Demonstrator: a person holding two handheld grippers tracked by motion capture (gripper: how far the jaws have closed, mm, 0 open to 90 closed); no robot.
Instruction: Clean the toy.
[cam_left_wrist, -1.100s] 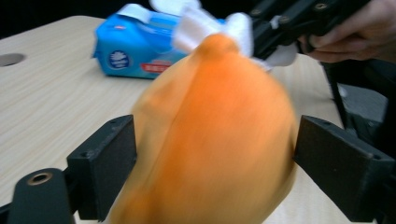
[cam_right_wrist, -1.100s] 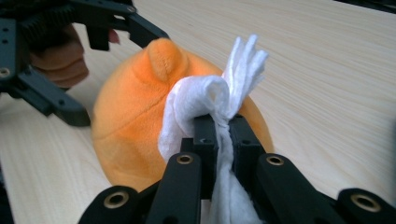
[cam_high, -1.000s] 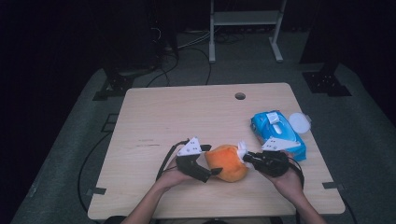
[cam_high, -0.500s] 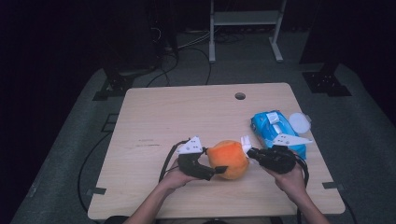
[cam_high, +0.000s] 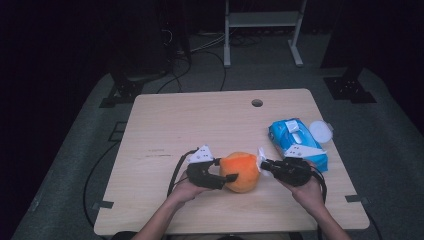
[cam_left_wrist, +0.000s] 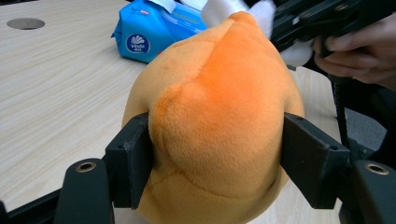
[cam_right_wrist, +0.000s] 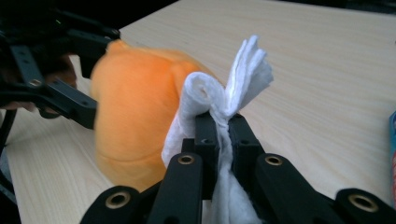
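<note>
An orange plush toy (cam_high: 241, 171) sits on the wooden table (cam_high: 200, 125) near its front edge. My left gripper (cam_high: 225, 176) reaches it from the left. In the left gripper view its jaws have just been closing and now press into both sides of the orange plush toy (cam_left_wrist: 219, 107), denting it. My right gripper (cam_high: 265, 164) comes from the right, shut on a wad of white tissue (cam_right_wrist: 233, 84) that touches the toy's side (cam_right_wrist: 133, 116). The white tissue (cam_left_wrist: 224, 9) shows behind the toy's top.
A blue pack of wipes (cam_high: 296, 142) lies at the right of the table, just behind my right hand, with a round white lid (cam_high: 320, 131) beside it. A cable hole (cam_high: 257, 103) sits near the far edge. Dark floor and stands surround the table.
The left gripper's jaws have narrowed from wide apart onto the orange plush toy. The right gripper with its tissue has kept still against the toy.
</note>
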